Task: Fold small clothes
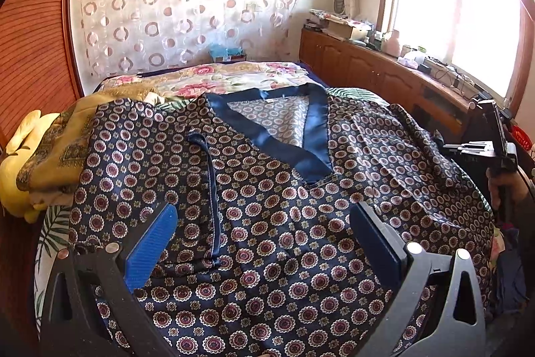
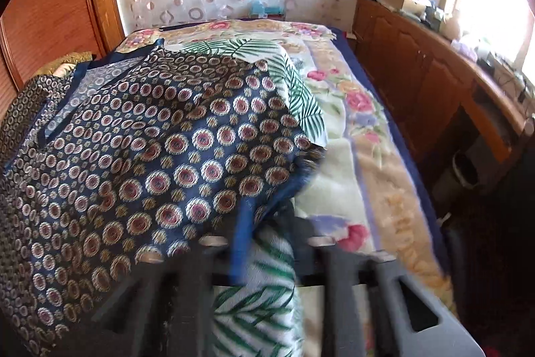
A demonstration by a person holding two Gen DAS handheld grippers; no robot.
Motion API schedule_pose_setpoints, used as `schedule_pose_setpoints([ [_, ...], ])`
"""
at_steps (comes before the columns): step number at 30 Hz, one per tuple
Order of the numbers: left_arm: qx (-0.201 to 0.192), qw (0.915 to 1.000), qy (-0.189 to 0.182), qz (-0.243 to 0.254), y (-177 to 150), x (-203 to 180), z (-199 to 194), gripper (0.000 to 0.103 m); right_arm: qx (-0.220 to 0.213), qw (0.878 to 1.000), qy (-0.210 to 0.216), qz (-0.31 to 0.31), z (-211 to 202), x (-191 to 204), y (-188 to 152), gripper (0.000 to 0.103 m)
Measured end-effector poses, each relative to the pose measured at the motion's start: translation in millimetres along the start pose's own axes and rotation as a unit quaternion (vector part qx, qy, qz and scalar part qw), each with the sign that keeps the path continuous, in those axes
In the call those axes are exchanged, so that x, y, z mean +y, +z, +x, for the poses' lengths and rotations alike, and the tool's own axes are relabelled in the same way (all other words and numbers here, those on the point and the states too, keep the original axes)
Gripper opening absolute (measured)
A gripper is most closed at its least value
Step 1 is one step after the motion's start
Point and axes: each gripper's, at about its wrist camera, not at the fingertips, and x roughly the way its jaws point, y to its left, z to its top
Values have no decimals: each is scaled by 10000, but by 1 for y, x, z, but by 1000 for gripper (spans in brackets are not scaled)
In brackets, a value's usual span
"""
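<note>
A navy shirt [image 1: 267, 223] with round red-and-cream medallions and a plain blue V-neck [image 1: 311, 136] lies spread on the bed, its left sleeve folded inward. My left gripper [image 1: 264, 240] hovers over the shirt's middle, open, with nothing between its blue pads [image 1: 150, 243]. In the right wrist view, which is blurred, my right gripper [image 2: 267, 223] is shut on the shirt's [image 2: 150, 156] right edge, and the cloth is lifted and draped over its left finger. At the shirt's right side a hand [image 1: 505, 186] holds that gripper's body.
A yellow-gold pile of cloth [image 1: 50, 149] sits at the bed's left. A palm-leaf sheet [image 2: 254, 306] and a floral blanket [image 2: 351, 109] cover the bed. A cluttered wooden cabinet [image 1: 367, 66] runs along the right under a window. A wooden panel [image 1: 33, 39] stands at the left.
</note>
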Motion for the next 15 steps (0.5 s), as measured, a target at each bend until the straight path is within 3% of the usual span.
schedule_pose_setpoints([
  [6, 18, 10000, 32, -79, -3, 6, 0, 103, -432, 9988, 173, -161, -6, 17, 13, 3],
  [15, -11, 9999, 47, -111, -4, 9, -3, 103, -1138, 9835, 1103, -868, -36, 98, 57, 3],
])
